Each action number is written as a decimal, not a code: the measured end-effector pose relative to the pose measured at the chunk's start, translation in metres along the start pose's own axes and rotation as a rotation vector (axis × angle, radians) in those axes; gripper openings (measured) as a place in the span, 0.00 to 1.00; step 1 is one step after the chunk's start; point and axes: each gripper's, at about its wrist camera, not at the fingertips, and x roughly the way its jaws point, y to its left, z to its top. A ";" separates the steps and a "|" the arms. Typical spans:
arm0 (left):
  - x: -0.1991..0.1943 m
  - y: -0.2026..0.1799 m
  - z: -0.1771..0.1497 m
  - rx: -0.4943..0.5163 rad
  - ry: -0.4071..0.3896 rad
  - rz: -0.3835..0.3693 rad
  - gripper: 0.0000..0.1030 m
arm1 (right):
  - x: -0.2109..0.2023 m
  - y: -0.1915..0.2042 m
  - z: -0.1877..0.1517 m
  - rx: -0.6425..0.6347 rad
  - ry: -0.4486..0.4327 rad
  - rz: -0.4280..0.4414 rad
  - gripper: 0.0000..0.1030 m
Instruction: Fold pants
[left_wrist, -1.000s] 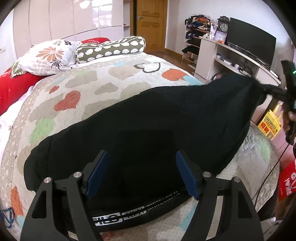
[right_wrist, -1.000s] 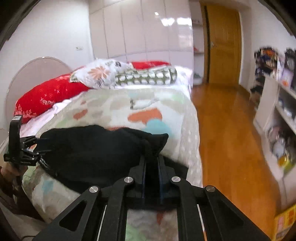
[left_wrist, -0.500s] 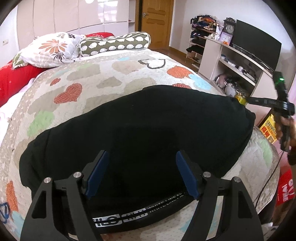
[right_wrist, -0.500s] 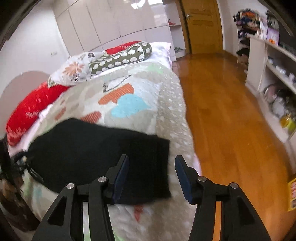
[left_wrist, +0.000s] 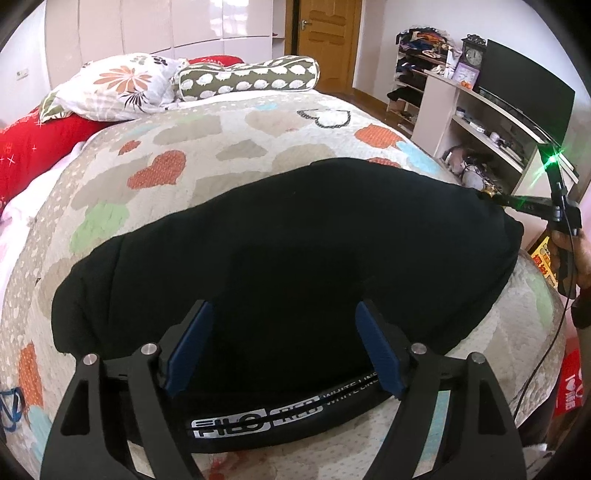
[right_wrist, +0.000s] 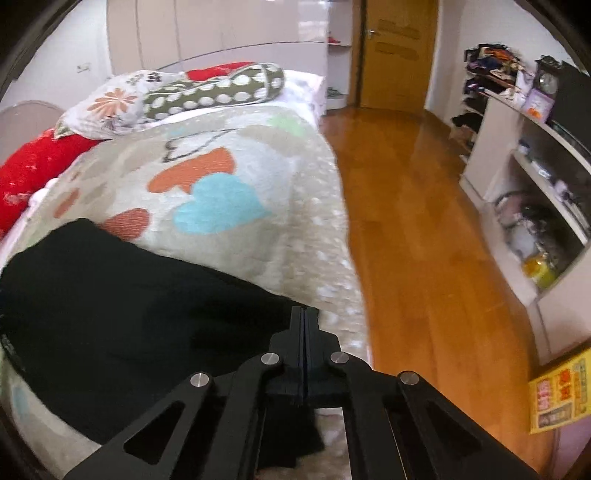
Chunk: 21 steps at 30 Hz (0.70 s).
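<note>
Black pants lie folded flat across the heart-patterned quilt, their lettered waistband nearest me. My left gripper hovers over the waistband end. Its jaws are wide and still opening, with the cloth below them and the blue pads not pressing on it. In the right wrist view, my right gripper is shut, its tips at the far corner of the pants near the bed's edge. I see no cloth pinched between them. From the left wrist view the right gripper reaches that corner, held by a hand.
Pillows and a red cushion lie at the head of the bed. Right of the bed run a wooden floor, a white shelf unit with a television, and a yellow bag. A door stands at the back.
The right gripper let go of the lifted pants end, which dropped flat onto the quilt. It opened, sank toward the pants' corner and shut again. The left gripper stayed put.
</note>
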 end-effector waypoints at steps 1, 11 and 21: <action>0.001 -0.001 0.000 0.000 0.003 -0.002 0.77 | 0.002 -0.002 -0.002 0.001 0.008 0.005 0.00; -0.004 -0.011 0.000 0.033 -0.009 -0.001 0.77 | -0.002 0.002 -0.010 -0.031 -0.004 -0.039 0.01; -0.021 0.010 0.001 -0.049 -0.046 -0.022 0.80 | -0.025 0.010 -0.011 -0.042 -0.032 -0.042 0.18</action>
